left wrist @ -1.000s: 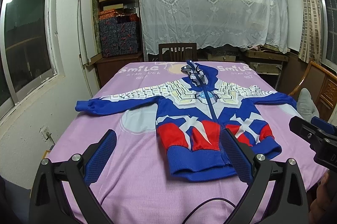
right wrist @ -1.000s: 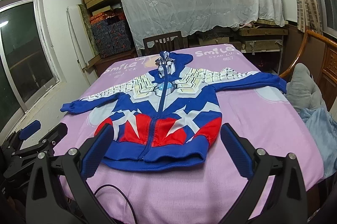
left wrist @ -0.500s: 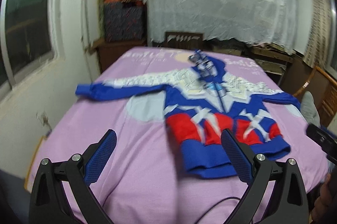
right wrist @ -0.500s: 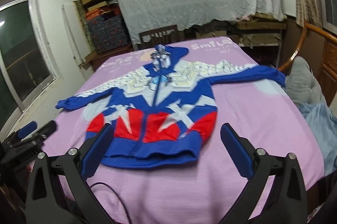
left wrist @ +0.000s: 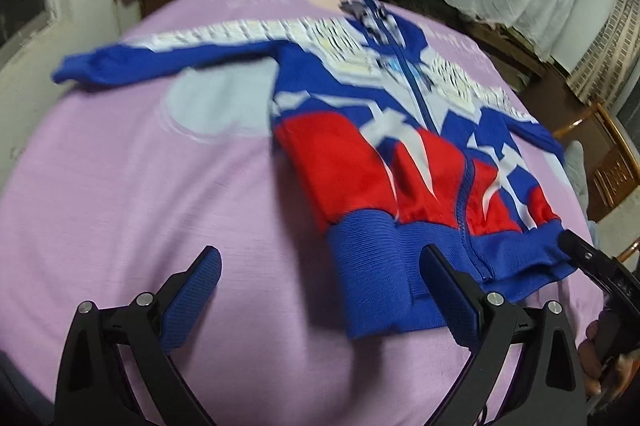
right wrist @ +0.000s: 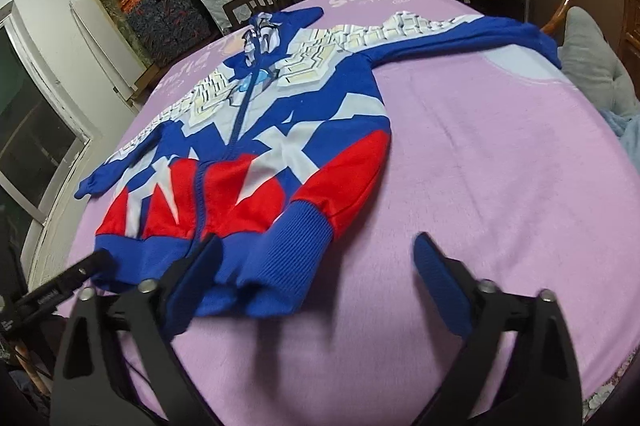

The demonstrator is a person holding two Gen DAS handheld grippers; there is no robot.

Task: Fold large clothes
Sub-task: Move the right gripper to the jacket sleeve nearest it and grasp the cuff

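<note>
Left wrist view: I note bare purple blanket (left wrist: 120, 206) toward nine o'clock. My left gripper (left wrist: 320, 290) stands released; jacket (left wrist: 380, 166) hem lies at two o'clock. My right gripper (right wrist: 316, 266), closing, grasps nothing; hem at ten o'clock.

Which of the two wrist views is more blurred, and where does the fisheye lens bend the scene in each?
Left wrist view: more blurred, the jacket and its white chest print smeared; the purple cover bulges like a dome. Right wrist view: sharper, print and zip crisp, only the right gripper slightly soft; the window frame bows, dark corners vignette.
</note>
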